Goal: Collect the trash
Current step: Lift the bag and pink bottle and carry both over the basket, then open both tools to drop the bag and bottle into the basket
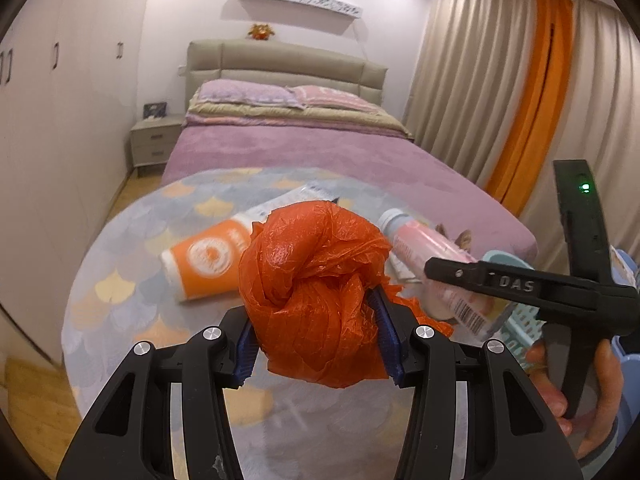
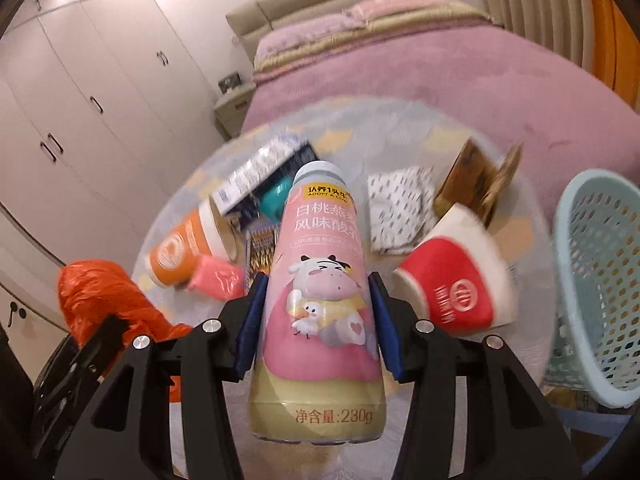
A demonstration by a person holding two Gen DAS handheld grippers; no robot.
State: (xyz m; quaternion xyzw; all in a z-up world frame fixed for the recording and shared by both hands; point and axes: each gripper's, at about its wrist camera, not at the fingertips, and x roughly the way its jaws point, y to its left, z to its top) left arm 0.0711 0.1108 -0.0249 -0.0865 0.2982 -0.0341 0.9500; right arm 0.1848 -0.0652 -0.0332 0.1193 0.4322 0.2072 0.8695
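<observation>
round patterned table (image 1: 120, 280) strewn with trash, before a pink bed (image 1: 320, 152).

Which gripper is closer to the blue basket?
Right. The right gripper, holding the pink bottle, is just beside the blue basket; the left gripper, holding the orange bag, is farther away.

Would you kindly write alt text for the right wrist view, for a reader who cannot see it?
The right gripper holds a pink yogurt drink bottle above a round table. Around it lie an orange cup, a red paper cup and a light blue basket; a bed stands behind.
</observation>
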